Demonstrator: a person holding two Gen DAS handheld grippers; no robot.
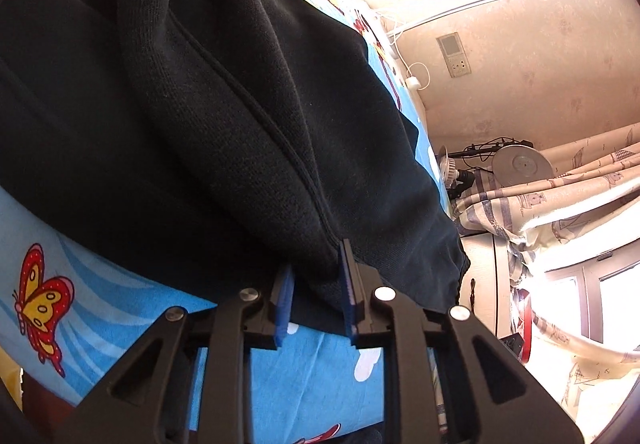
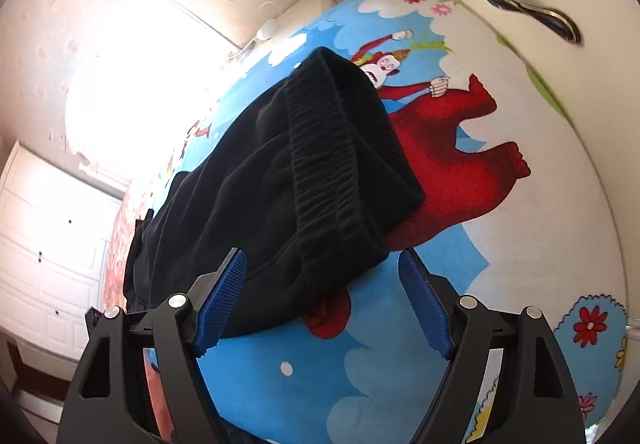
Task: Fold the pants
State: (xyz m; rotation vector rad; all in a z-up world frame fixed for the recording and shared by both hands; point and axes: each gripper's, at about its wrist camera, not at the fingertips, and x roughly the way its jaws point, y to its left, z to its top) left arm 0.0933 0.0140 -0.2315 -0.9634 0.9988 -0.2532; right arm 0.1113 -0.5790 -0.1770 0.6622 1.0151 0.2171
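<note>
The black knitted fleece pants (image 1: pixel 208 116) lay bundled on the bed, on a bright blue cartoon-printed bedsheet (image 1: pixel 120 300), already doubled over themselves so that the ribbed elastic waistband (image 2: pixel 324 164) crossed the top of the pile. The step in hand looked like the letting-go after a fold had been laid down. The left gripper (image 1: pixel 316 296) stood at the near edge of the pants with its jaws narrowly parted; a lip of dark cloth sat between the blue ribbed pads (image 1: pixel 347 284), and the right-hand one seemed to touch the cloth, though I judged the grip slack rather than clamped. The right gripper (image 2: pixel 324 300) hung over the waistband end of the pants with its jaws wide; the cloth corner lay between them without either pad pressing on it. By my reading, the next move called for both grippers to draw clear of the pants without dragging the top layer, then to take a fresh hold for one more fold or to smooth the bundle. Much stayed hidden: the far edge of the pants ran out of the left wrist view, the legs and cuffs could not be told apart in the dark folds, and strong window glare washed out the wall beyond the pants. How many layers lay stacked I could not tell.
</note>
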